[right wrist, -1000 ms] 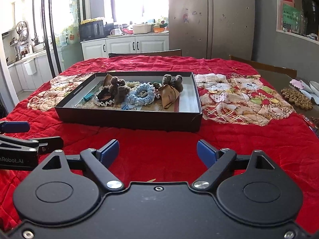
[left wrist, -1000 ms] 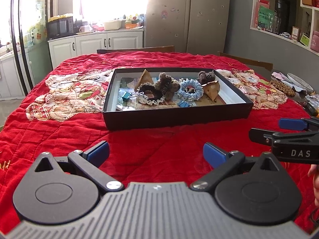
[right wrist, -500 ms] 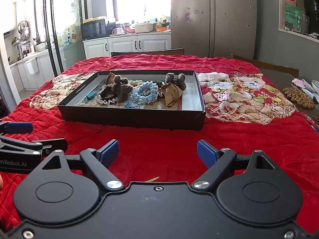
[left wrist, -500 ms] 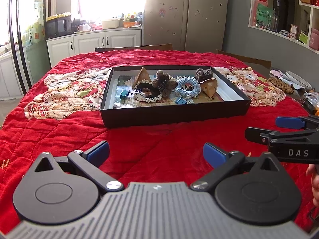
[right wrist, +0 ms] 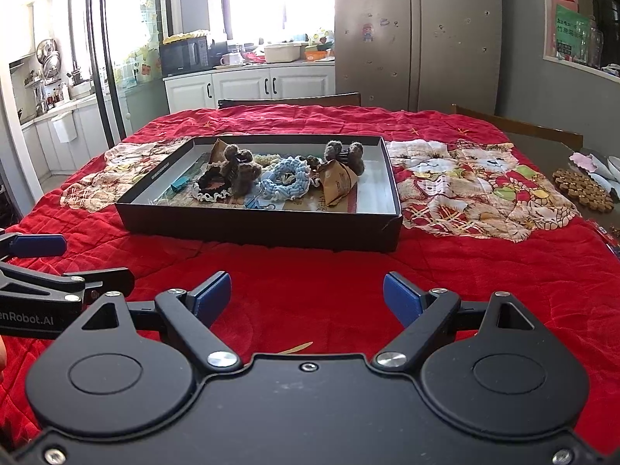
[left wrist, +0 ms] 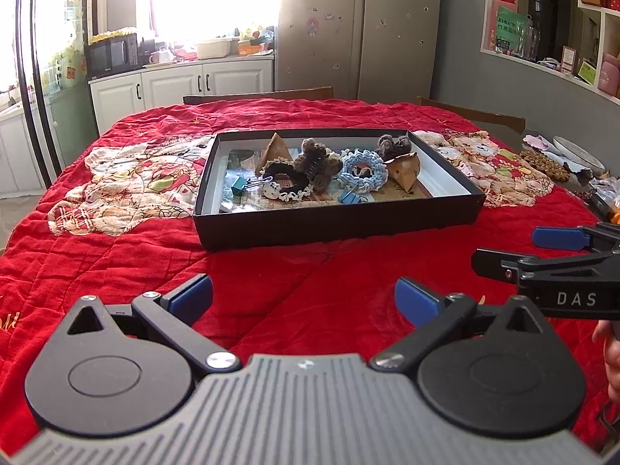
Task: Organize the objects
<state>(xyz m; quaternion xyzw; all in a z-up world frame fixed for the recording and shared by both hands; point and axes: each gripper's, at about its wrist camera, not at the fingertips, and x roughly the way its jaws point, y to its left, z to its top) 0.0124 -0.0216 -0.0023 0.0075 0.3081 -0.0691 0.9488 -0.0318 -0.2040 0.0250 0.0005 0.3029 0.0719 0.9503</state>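
A shallow black box (left wrist: 333, 223) (right wrist: 255, 226) sits mid-table on the red quilt. Inside lie a blue crocheted ring (left wrist: 362, 170) (right wrist: 286, 180), brown fuzzy hair clips (left wrist: 316, 162) (right wrist: 240, 168), a black lace-edged scrunchie (left wrist: 285, 184), two brown paper pyramids (left wrist: 406, 172) (right wrist: 337, 182) and blue binder clips (left wrist: 240, 186). My left gripper (left wrist: 304, 298) stands open over the quilt, short of the box. Beside it my right gripper (right wrist: 306, 296) is open too, with nothing between its fingers. Each gripper shows at the other view's edge.
The red quilt (left wrist: 116, 255) with cat patches covers the table. A wooden bead mat (right wrist: 583, 190), a dish and small clutter lie at the right edge. Chair backs (left wrist: 257, 95) stand at the far side. Kitchen cabinets and a fridge lie beyond.
The views shifted only slightly; both grippers stay open above the quilt, and the things in the box have not moved.
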